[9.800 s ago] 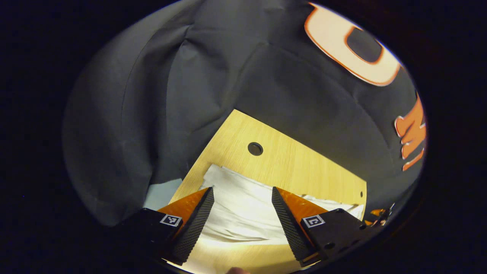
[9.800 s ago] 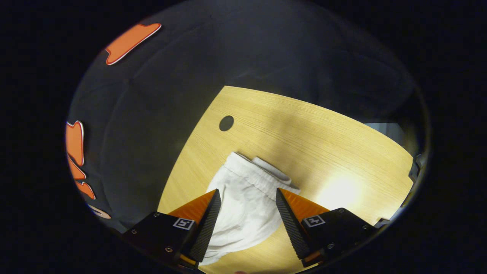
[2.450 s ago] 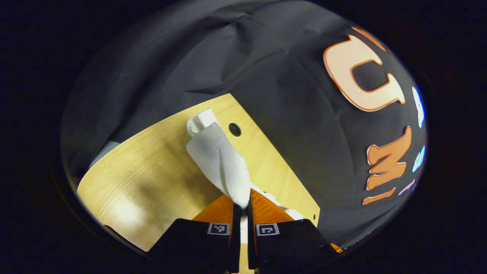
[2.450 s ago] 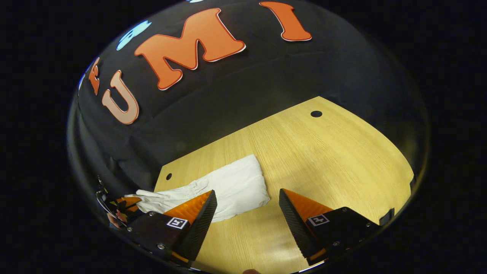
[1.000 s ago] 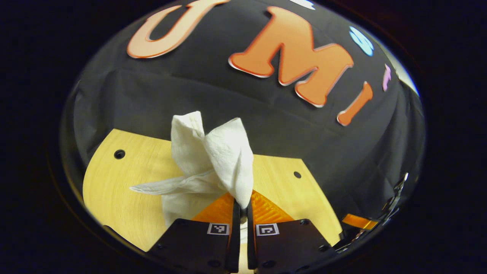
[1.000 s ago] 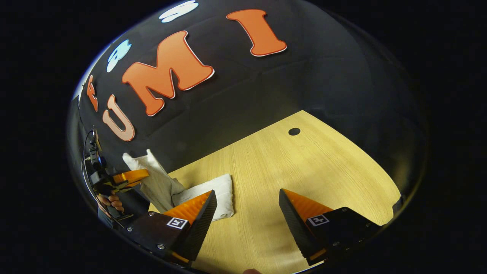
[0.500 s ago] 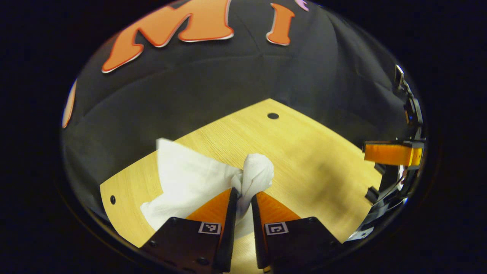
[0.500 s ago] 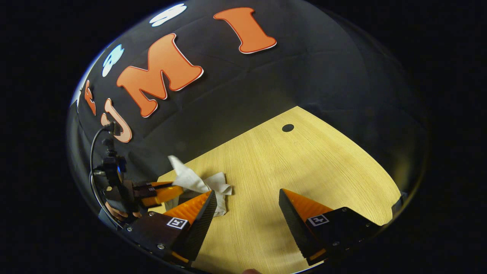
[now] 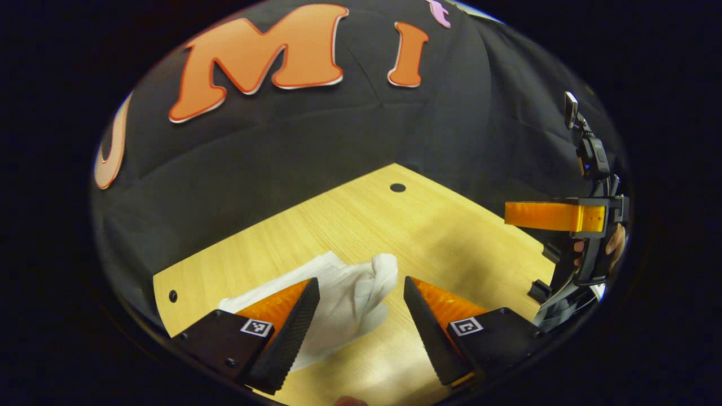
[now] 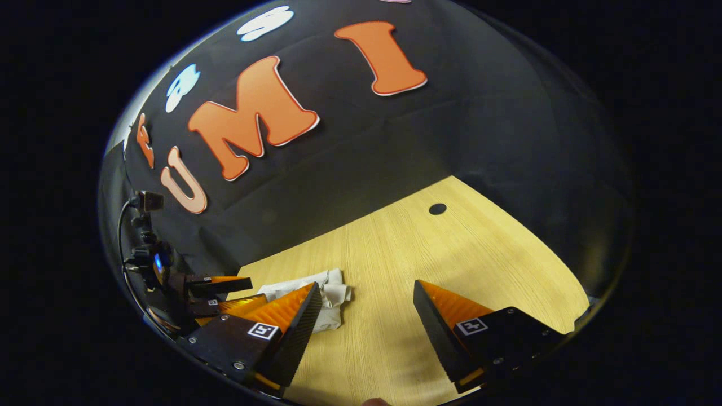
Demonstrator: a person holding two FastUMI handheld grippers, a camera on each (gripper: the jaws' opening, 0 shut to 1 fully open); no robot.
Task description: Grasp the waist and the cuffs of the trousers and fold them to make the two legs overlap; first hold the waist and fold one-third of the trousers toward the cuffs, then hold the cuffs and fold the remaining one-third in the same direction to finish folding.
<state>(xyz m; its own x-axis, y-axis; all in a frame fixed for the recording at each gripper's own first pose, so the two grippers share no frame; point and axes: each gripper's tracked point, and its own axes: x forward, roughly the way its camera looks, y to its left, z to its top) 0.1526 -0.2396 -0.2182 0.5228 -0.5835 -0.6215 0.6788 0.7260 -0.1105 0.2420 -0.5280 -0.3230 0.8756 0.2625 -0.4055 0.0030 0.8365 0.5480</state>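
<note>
Both views look low across the table [image 9: 361, 225], sharing the trousers [image 10: 330, 296].

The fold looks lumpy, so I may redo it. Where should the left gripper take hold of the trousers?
Probably the rounded bunched end of the white trousers, which stands up off the wooden table between the open jaws of the left gripper. Come straight ahead and down; the rest lies too flat to pinch easily.
</note>
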